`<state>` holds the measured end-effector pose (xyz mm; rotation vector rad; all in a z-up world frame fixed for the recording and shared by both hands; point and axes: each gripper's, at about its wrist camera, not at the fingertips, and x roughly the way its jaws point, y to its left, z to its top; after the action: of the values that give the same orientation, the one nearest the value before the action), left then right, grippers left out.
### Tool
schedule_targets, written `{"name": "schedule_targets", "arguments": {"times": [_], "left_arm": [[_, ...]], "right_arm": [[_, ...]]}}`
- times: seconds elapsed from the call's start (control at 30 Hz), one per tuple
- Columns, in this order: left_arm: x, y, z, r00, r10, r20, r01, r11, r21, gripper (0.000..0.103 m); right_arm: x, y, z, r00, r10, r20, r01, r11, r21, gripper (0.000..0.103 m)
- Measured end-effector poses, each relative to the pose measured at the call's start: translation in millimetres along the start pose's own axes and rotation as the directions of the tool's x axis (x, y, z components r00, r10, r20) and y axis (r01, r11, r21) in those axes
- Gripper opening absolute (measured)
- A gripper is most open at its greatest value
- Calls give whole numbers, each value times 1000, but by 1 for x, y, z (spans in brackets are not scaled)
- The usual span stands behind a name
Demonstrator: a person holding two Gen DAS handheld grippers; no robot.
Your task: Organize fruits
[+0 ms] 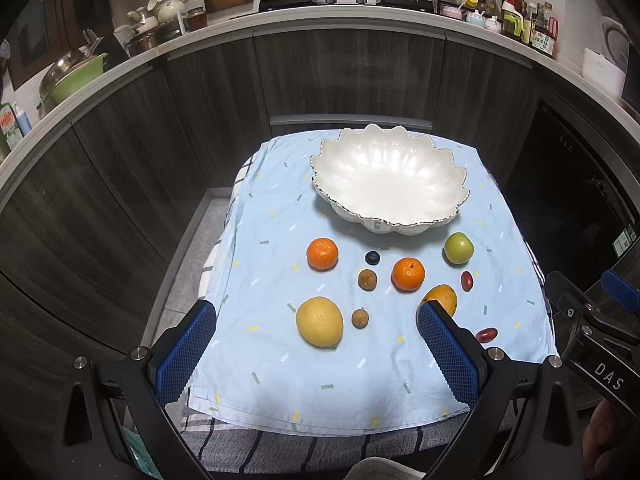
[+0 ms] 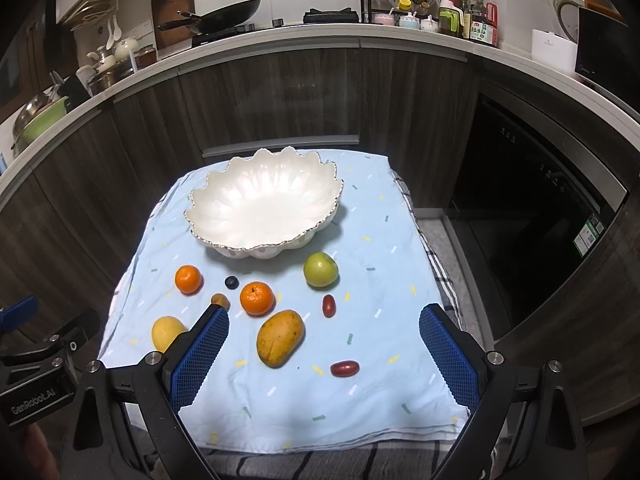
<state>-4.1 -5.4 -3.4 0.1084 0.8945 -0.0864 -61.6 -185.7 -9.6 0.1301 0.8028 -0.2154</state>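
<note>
White and empty, the scalloped bowl [image 1: 390, 184] sits beyond my left hand-held gripper [image 1: 316, 344] and right hand-held gripper [image 2: 324, 350], both spread wide and holding nothing, while every fruit, from lemon [image 1: 319, 321] to mango [image 2: 280, 338], lies ahead, unsorted.

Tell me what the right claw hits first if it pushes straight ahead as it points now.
Probably the mango: it lies just ahead of the open right claw, left of centre in its gap. Beyond it sit an orange and the bowl. Depth is uncertain; the claw may be well above the cloth.
</note>
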Motion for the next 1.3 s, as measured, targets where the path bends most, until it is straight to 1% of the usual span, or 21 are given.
{"name": "schedule_targets", "arguments": {"times": [1.3], "left_arm": [[0,0,-1,1000,2,-6,-2,1000,4,103]], "right_arm": [[5,0,0,1000,4,-16,-3,1000,5,97]]}}
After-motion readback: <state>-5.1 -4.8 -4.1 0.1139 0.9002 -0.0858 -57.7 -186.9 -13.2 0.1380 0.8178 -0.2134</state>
